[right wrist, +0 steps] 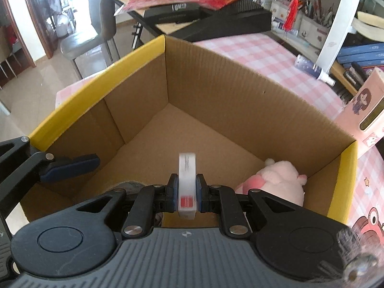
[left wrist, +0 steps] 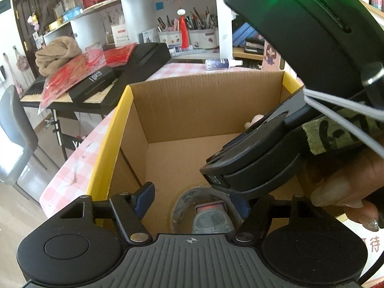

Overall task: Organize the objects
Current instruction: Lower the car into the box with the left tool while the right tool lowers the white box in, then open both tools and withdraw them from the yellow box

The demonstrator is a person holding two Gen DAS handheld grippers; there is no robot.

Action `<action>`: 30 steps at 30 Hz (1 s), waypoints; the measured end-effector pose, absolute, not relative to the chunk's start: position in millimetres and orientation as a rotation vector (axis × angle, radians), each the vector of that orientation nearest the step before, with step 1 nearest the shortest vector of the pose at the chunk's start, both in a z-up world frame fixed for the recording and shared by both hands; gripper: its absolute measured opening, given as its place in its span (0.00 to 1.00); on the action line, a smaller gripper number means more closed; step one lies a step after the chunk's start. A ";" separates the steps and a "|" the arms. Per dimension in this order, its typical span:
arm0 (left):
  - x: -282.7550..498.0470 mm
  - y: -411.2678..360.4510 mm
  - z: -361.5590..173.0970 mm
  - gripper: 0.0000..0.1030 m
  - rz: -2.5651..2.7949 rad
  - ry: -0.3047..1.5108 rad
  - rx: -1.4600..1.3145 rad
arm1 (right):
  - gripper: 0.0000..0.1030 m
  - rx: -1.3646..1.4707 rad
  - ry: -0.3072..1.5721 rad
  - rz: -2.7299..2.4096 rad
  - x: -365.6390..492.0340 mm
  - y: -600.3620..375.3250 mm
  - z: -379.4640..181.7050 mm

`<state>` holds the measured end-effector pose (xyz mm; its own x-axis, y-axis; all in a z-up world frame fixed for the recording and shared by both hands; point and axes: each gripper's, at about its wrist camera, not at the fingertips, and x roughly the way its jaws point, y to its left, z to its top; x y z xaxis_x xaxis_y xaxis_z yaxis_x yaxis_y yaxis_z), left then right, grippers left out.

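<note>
The table with the pink checked cloth (right wrist: pixel 276 72) fills the upper right of the right wrist view. On it stands the cardboard box (right wrist: pixel 216 91), open at the top, with yellow outer walls; it takes the middle of both views. Behind it, at the top of the frame, a black keyboard (right wrist: pixel 228 21) carries red packets, and a grey chair (right wrist: pixel 96 31) stands in the upper left.

Inside the box, in the lower right corner of the right wrist view, lies a pink plush toy (right wrist: pixel 280 182). In the left wrist view a tape roll (left wrist: pixel 189 199) lies flat on the box floor at the lower centre, with a small grey device (left wrist: pixel 211 218) inside its ring.

The right gripper (right wrist: pixel 187 192) is clamped on a thin white tape dispenser (right wrist: pixel 187 182), which stands upright between the blue pads above the box interior. A hand (left wrist: pixel 340 187) holds this gripper at the right edge of the left wrist view.

The left gripper (left wrist: pixel 192 199) hangs over the tape roll with its jaws apart and nothing between them touches the pads; one blue pad (left wrist: pixel 145 196) shows at the left, the other is hidden behind the right gripper.
</note>
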<state>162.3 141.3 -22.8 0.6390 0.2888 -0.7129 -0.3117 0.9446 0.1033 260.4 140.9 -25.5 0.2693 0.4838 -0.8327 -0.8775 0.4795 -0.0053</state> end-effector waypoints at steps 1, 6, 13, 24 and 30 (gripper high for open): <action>160.2 140.7 -21.1 0.73 0.345 0.801 -0.029 | 0.19 -0.518 0.872 0.976 259.2 138.4 -23.3; 148.2 142.1 -10.7 0.74 0.355 0.765 -0.045 | 0.25 -0.444 0.821 0.944 251.4 121.0 -9.8; 123.3 148.6 7.5 0.81 0.372 0.693 -0.090 | 0.34 -0.322 0.661 0.853 224.5 84.7 21.0; 79.8 145.0 17.4 0.82 0.370 0.611 -0.070 | 0.38 -0.199 0.463 0.677 165.4 27.2 44.4; 59.6 150.3 15.1 0.82 0.365 0.610 -0.100 | 0.44 -0.198 0.480 0.572 140.5 9.8 32.9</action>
<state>59.6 150.3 15.1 0.7581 0.3051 -0.5764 -0.3634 0.9315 0.0150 140.5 9.8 32.9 0.7346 0.4719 -0.4875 -0.5622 0.8256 -0.0479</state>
